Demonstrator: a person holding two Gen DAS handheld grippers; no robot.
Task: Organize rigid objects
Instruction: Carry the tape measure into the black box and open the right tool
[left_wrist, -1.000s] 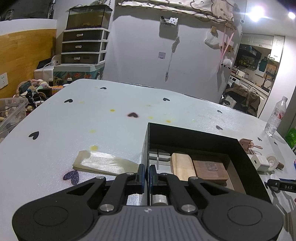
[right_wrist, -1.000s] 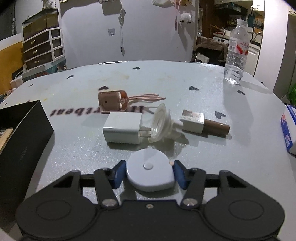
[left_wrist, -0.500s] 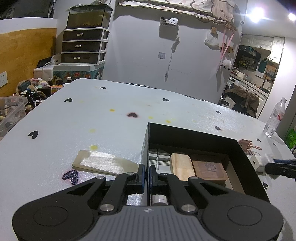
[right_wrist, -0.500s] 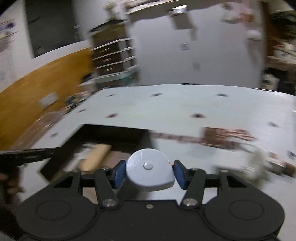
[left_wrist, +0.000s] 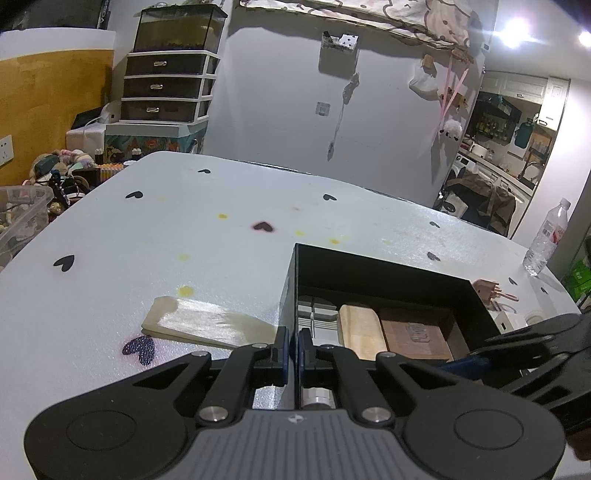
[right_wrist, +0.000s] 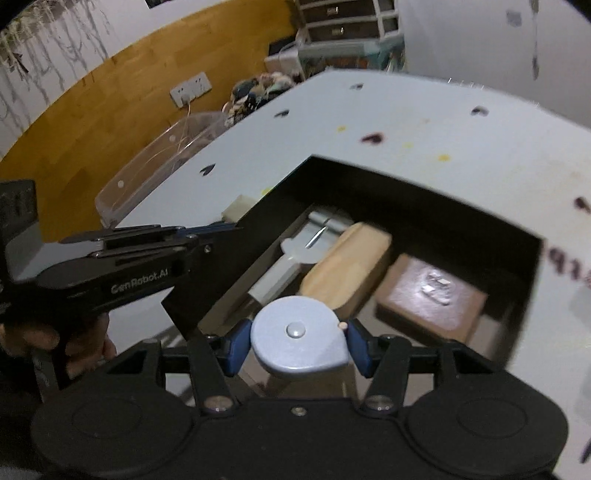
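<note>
My right gripper (right_wrist: 295, 349) is shut on a round white disc (right_wrist: 299, 339) and holds it above the near end of the open black box (right_wrist: 424, 206). Inside the box lie a pale wooden block (right_wrist: 351, 266), a brown block (right_wrist: 432, 295) and a grey metal piece (right_wrist: 314, 236). My left gripper (left_wrist: 291, 350) is shut on the box's left wall (left_wrist: 291, 295). It shows again in the right wrist view as the left gripper (right_wrist: 218, 230), with a hand behind it. The right gripper (left_wrist: 465, 365) reaches over the box (left_wrist: 369, 269) from the right.
A cream flat slab (left_wrist: 207, 325) lies on the white table (left_wrist: 184, 229), just left of the box. Right of the box are a copper-coloured plug (left_wrist: 489, 291), a white charger (left_wrist: 508, 319) and a water bottle (left_wrist: 546, 236). A clear plastic bin (right_wrist: 155, 162) stands beyond the table's left edge.
My right gripper has swung with the disc from the loose items on the right of the table to above the black box. The left gripper has kept still on the wall.
</note>
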